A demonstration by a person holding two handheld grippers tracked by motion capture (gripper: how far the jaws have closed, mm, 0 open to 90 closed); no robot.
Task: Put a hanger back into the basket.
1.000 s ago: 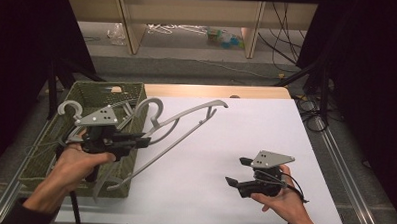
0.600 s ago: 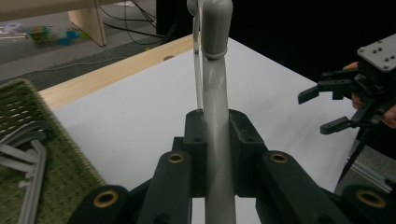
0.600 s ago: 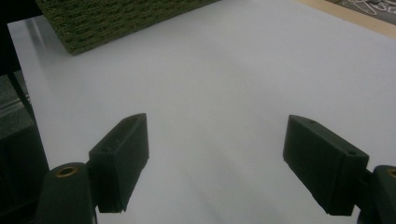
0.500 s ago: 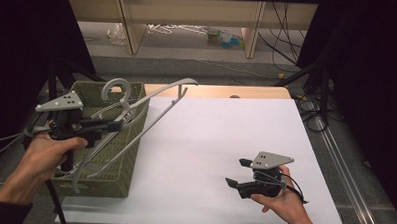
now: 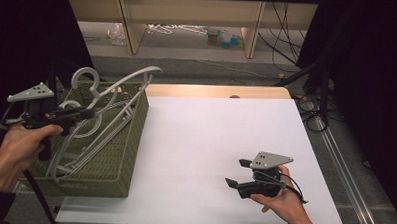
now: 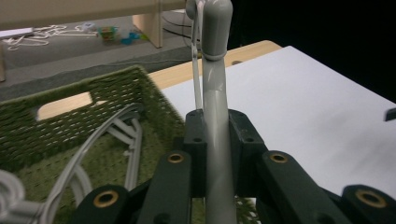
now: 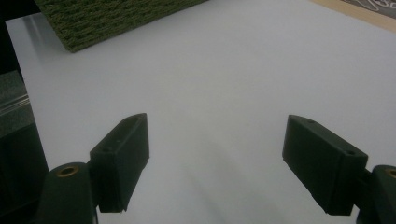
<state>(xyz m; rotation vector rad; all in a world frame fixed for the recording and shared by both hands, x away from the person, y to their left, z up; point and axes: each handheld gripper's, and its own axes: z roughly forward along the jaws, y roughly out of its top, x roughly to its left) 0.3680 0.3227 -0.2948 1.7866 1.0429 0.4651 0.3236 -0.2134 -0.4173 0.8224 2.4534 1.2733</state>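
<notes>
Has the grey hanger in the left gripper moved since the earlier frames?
Yes. The hanger, clamped in the left gripper, has swung left off the white table and now sits over the green basket.

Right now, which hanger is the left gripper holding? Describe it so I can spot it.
Look at the green woven basket at the table's left edge. Several grey hangers lie inside; the held hanger is the one lifted above the rim, clamped in the left gripper.

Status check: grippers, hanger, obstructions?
Left gripper shut on grey plastic hanger, over green woven basket. Right gripper open, idle. Nothing blocking.
</notes>
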